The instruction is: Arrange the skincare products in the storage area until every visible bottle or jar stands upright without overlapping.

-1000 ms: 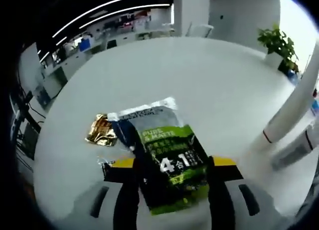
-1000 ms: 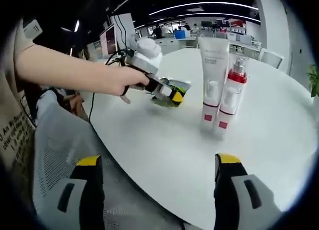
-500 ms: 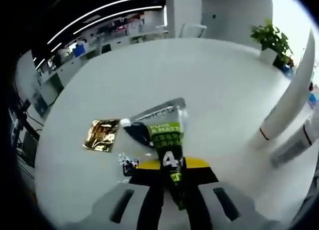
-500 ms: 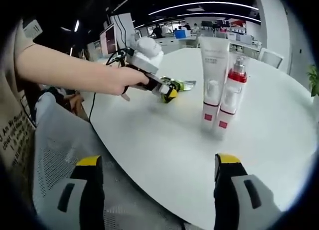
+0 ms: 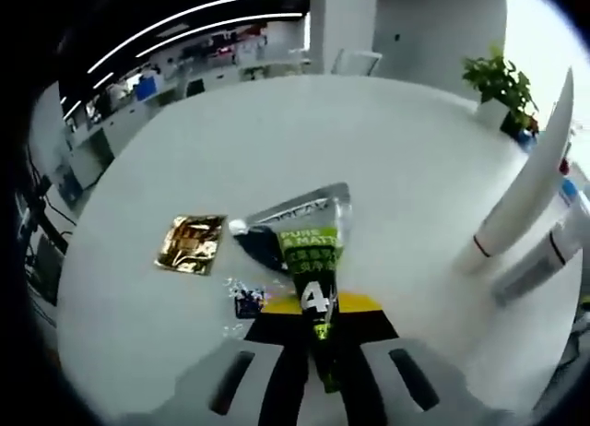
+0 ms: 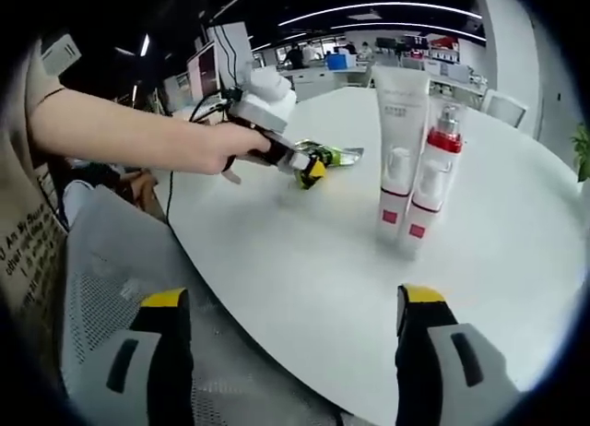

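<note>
The round white bench [image 5: 387, 159] carries everything and spreads across both views. At its edge in the right gripper view sits a grey mesh chair [image 6: 101, 288], over which the right tongs [image 6: 295, 306] hover with jaws spread wide and nothing between them. A person's bare forearm [image 6: 120, 136] reaches across that view from the left, the hand [image 6: 235, 149] gripping the left tongs [image 6: 309, 171]. Two skincare products stand upright and touching, well apart from the sachets: a tall white tube [image 6: 401, 149] resting on its cap, with a red band near the bottom, and just beside it a white pump bottle [image 6: 431, 191] with a red collar; in the left gripper view they lean in from the right edge as the tube [image 5: 525, 186] and the bottle [image 5: 544, 260]. The left tongs [image 5: 318, 325] are closed tight on the near end of a green and black sachet [image 5: 309, 242] marked "PURE & MATTE", whose silver far end points away over the bench. Near it on the left lies a flat gold sachet [image 5: 191, 244], and just beside the jaws lies a small dark packet [image 5: 247, 301], too blurred to read.
</note>
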A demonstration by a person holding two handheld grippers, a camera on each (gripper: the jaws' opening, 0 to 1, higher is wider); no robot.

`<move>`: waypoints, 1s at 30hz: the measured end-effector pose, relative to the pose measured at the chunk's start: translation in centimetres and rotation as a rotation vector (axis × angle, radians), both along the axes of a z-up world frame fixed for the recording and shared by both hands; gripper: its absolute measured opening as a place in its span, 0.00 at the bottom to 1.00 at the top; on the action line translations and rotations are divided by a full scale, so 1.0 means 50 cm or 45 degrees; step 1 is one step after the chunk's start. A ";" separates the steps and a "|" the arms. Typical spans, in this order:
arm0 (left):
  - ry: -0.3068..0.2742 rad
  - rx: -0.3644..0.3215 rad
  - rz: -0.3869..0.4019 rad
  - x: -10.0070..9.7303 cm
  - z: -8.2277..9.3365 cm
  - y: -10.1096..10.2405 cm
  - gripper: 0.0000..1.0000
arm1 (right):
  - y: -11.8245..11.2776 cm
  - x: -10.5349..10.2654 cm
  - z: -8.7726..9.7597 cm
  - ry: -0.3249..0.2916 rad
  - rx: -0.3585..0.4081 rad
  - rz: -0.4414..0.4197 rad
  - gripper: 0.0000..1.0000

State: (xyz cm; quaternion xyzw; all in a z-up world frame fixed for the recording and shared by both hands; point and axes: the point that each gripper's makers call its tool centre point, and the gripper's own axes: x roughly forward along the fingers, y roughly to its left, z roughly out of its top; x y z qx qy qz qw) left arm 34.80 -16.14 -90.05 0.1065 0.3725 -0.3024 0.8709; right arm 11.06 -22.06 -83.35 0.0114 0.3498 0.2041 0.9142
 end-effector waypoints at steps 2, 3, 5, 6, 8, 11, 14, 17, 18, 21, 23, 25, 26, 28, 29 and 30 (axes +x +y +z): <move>0.002 -0.007 0.003 -0.005 0.004 0.007 0.04 | 0.001 0.000 0.001 -0.001 0.001 0.002 0.92; 0.001 -0.012 0.007 -0.007 0.007 0.012 0.04 | 0.002 0.000 0.001 -0.002 0.000 0.004 0.92; 0.000 -0.018 0.011 -0.013 0.012 0.020 0.04 | 0.005 0.000 0.002 -0.004 0.003 0.011 0.92; -0.001 -0.018 0.011 -0.014 0.013 0.022 0.04 | 0.007 0.001 0.003 -0.005 0.003 0.018 0.92; -0.008 -0.026 0.016 -0.019 0.021 0.030 0.04 | 0.009 0.001 0.002 -0.004 0.001 0.026 0.92; -0.018 -0.044 0.017 -0.026 0.036 0.040 0.04 | 0.014 0.003 0.005 -0.014 0.005 0.035 0.92; -0.031 -0.059 0.017 -0.032 0.052 0.048 0.04 | 0.017 0.002 0.006 -0.013 0.009 0.049 0.92; -0.045 -0.074 0.011 -0.035 0.064 0.054 0.04 | 0.024 0.003 0.009 -0.021 0.025 0.066 0.91; -0.052 -0.082 0.017 -0.035 0.068 0.057 0.04 | 0.026 0.003 0.011 -0.026 0.027 0.073 0.91; -0.043 -0.118 0.029 -0.050 0.077 0.063 0.04 | 0.029 0.005 0.015 -0.037 0.047 0.077 0.89; -0.051 -0.095 -0.007 -0.056 0.074 0.066 0.04 | 0.033 0.011 0.021 -0.053 0.061 0.078 0.86; -0.053 -0.098 -0.013 -0.064 0.080 0.072 0.04 | 0.041 0.020 0.032 -0.079 0.088 0.069 0.85; -0.052 -0.104 -0.013 -0.066 0.084 0.075 0.04 | 0.044 0.023 0.037 -0.089 0.094 0.066 0.85; -0.050 -0.121 -0.008 -0.071 0.093 0.079 0.04 | 0.056 0.028 0.047 -0.109 0.100 0.077 0.85; -0.046 -0.130 -0.014 -0.077 0.100 0.080 0.04 | 0.060 0.029 0.051 -0.116 0.104 0.084 0.85; -0.046 -0.134 -0.019 -0.080 0.104 0.081 0.04 | 0.065 0.031 0.056 -0.128 0.108 0.090 0.84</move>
